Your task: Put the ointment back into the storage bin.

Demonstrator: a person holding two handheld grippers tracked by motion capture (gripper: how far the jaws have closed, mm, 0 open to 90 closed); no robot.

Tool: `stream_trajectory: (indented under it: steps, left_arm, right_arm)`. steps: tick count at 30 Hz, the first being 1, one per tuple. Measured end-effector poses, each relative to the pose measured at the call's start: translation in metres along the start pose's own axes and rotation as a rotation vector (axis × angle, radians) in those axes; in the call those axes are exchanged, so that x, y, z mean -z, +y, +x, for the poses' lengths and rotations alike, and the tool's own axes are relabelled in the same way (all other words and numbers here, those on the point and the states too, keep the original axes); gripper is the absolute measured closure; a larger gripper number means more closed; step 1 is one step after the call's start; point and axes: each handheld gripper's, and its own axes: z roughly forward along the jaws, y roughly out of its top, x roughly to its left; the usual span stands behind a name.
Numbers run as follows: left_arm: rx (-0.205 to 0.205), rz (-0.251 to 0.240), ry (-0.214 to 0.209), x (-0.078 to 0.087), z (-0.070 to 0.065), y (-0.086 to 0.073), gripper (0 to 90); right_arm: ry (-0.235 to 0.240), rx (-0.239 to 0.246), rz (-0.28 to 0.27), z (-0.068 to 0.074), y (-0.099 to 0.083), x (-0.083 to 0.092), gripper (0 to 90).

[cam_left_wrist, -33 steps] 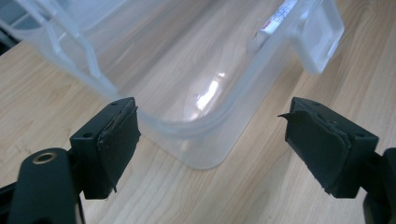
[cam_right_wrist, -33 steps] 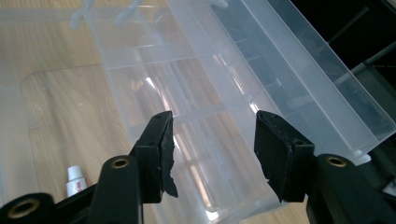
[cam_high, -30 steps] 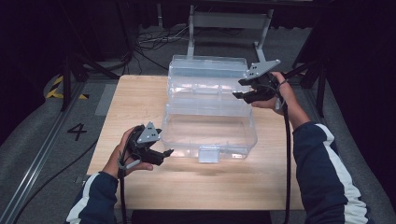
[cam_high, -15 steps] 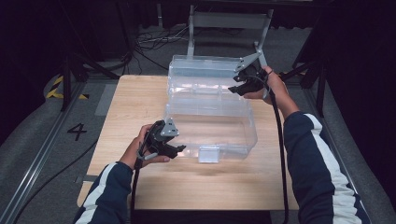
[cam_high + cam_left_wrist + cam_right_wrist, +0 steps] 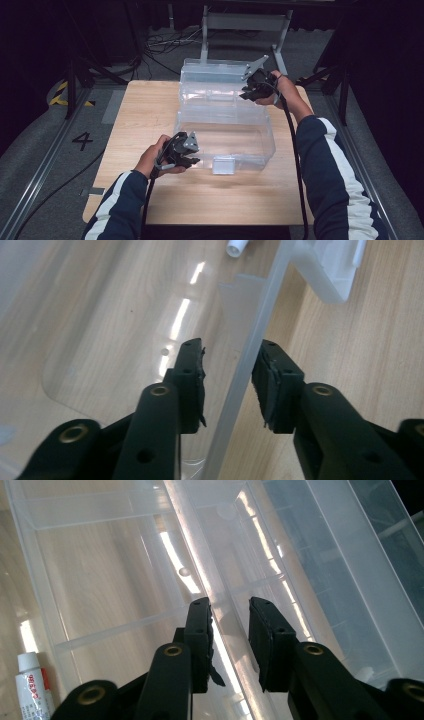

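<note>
A clear plastic box (image 5: pixel 260 131) with a white front latch (image 5: pixel 223 164) stands on the wooden table (image 5: pixel 145 115). My left gripper (image 5: pixel 194 159) is at its front left corner. The front rim (image 5: pixel 260 325) runs between the pads (image 5: pixel 232 352) with a gap still showing on the left pad's side. My right gripper (image 5: pixel 248 94) is at the back right, with a clear wall (image 5: pixel 200 560) passing between its pads (image 5: pixel 229 605), which stand a little apart from it. Both pairs of jaws have just been closing.
The box's open lid (image 5: pixel 215 70) lies behind it at the table's far edge. A small white tube (image 5: pixel 30 690) lies inside the box. The latch (image 5: pixel 330 265) sits right of the left gripper's jaws. A metal frame (image 5: pixel 240 22) and cables are on the floor beyond.
The left hand moved right to the box's front left corner. The right hand moved left and down onto the back right wall. Both pairs of jaws narrowed around the plastic.
</note>
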Motion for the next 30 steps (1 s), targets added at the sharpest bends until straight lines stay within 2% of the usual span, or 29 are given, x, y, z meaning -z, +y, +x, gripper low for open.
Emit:
stream_trajectory:
  steps: [1,2,3,8,18,23,30]
  left_arm:
    - [-0.003,0.007,-0.007,-0.001,0.0,0.001,67.8]
    - [-0.015,0.022,-0.013,-0.002,-0.001,0.002,72.7]
    - [-0.015,0.037,-0.009,-0.002,-0.002,0.004,72.8]
    - [-0.011,0.052,-0.014,-0.003,-0.002,0.006,73.2]
    - [0.018,0.044,-0.01,-0.003,-0.003,0.006,72.6]
    - [0.039,0.038,-0.014,-0.003,-0.002,0.006,72.3]
    - [0.046,0.036,-0.013,-0.003,-0.002,0.006,72.1]
  right_arm:
    - [0.0,0.0,0.0,0.0,0.0,0.0,71.8]
    - [-0.01,0.025,0.028,0.002,0.005,-0.001,72.8]
    - [-0.009,0.034,0.04,0.003,0.007,-0.001,73.1]
    - [0.002,0.066,0.081,0.003,0.015,-0.003,75.8]
    - [0.048,0.102,0.089,0.005,0.022,0.0,83.0]
    - [0.056,0.123,0.084,0.007,0.023,0.002,85.2]
    - [0.067,0.159,0.087,0.012,0.025,0.006,87.2]
